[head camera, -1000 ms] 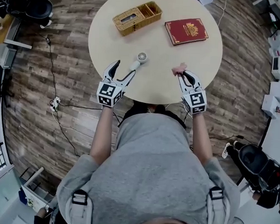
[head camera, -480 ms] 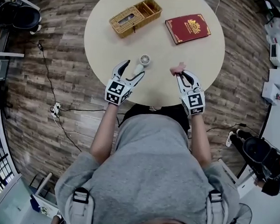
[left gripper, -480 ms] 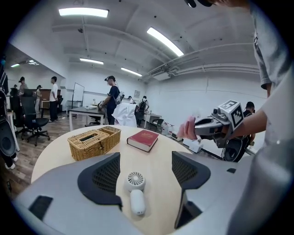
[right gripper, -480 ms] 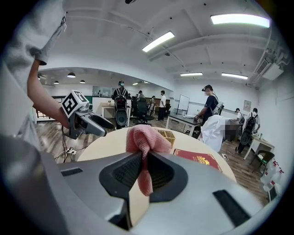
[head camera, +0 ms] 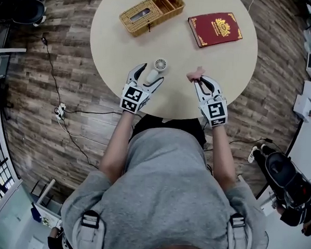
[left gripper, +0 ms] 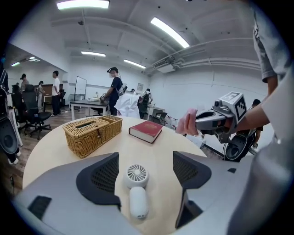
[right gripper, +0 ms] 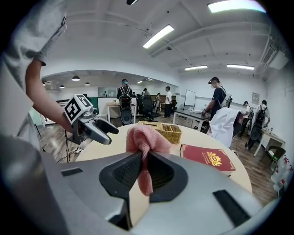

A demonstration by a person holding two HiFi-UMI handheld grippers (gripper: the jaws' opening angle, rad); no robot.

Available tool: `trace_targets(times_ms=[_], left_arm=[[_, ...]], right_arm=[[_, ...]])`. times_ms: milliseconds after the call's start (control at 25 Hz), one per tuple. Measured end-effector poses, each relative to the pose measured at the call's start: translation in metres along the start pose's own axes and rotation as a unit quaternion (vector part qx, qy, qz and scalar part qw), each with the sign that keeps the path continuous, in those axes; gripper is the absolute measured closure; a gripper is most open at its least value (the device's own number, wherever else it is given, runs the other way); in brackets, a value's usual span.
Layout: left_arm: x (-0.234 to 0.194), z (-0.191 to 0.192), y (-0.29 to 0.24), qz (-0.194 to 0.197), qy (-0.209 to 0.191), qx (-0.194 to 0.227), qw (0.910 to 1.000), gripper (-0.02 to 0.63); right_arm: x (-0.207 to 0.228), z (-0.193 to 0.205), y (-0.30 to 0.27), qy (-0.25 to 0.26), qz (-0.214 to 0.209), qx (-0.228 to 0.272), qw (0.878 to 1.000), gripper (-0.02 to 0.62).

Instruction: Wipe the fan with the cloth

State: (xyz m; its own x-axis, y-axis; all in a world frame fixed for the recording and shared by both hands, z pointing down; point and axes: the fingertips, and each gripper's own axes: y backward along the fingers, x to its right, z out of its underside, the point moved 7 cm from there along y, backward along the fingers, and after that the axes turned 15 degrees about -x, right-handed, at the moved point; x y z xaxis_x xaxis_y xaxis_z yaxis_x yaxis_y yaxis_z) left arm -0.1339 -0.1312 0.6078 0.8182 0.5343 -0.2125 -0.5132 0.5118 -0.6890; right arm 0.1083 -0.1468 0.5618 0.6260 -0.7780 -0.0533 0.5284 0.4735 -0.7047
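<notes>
The left tongs (head camera: 150, 74) have their jaws wide apart, and they have just been opening more. The little white fan (left gripper: 137, 188) lies flat on the table right between them, but the jaws are not touching it. I think they are so wide because they need to go round the fan and hold it steady.

The right tongs (right gripper: 143, 161) are pinched tight on the pink cloth (right gripper: 147, 137). A soft bunch pokes out past the tips, and a bit hangs down between the jaws. That bunch is likely the part meant to rub the fan. These tongs are over the table, off to the fan's right and apart from it, so no wiping is going on yet.

The fan lies near the person's side of the round table (head camera: 120, 46). Its round head points away from the person and its handle points toward them, so both tongs can reach it. Farther back sit a woven basket (head camera: 151, 12) and a red book (head camera: 215, 29), well out of the way.
</notes>
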Motion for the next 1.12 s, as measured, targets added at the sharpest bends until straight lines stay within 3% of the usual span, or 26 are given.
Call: trace_targets(times_ms=[480, 1120], left_arm=[[-0.018, 0.022, -0.068, -0.022, -0.004, -0.060, 0.9979, 0.225], [-0.032, 0.038, -0.135, -0.044, -0.020, -0.123, 0.9913, 0.215]], right_arm=[[0.022, 0.022, -0.051, -0.001, -0.062, -0.020, 0.998, 0.552], [0.053, 0.038, -0.074, -0.003, -0.085, -0.040, 0.996, 0.552]])
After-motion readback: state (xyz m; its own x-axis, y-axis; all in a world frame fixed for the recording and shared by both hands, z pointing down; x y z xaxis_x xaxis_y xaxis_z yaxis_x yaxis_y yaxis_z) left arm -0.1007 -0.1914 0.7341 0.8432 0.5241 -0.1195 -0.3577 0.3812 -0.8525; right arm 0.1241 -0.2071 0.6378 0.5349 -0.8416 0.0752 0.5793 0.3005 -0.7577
